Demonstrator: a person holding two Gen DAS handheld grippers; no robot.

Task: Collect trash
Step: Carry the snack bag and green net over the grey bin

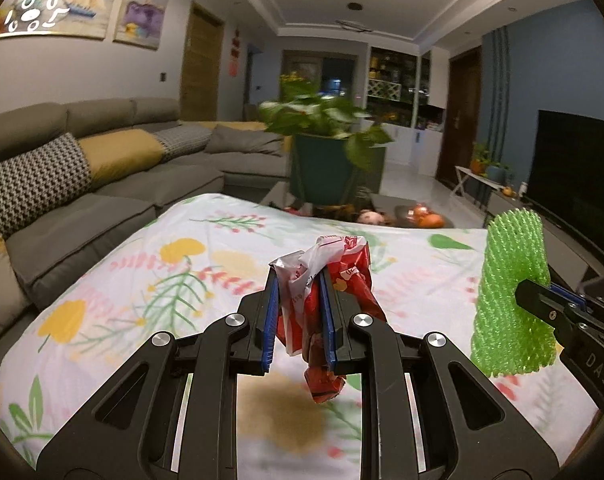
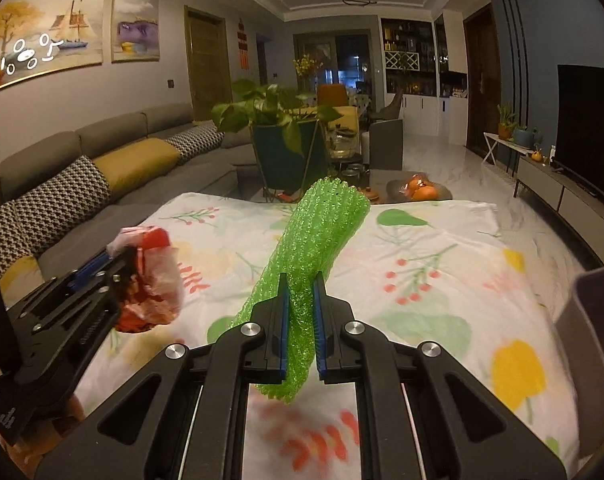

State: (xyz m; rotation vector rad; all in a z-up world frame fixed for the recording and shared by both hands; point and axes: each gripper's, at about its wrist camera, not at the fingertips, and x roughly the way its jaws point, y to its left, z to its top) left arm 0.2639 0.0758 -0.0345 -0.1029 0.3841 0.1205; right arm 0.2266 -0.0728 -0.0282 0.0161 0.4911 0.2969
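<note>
**Both pieces of trash lifted, neither binned**

The red wrapper (image 1: 325, 304) hangs pinched in the left gripper (image 1: 299, 280); the green foam net (image 2: 302, 280) is clamped by the right gripper (image 2: 302, 286), above the floral bench (image 1: 142, 280). The wrapper's loose tail could slip free if jolted.

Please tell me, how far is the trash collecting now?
Done: both pieces are picked up off the floral cloth. In hand: the left gripper clamps a crumpled red wrapper; the right gripper clamps a green foam net. Left: dropping them; a grey container edge shows at right.
</note>
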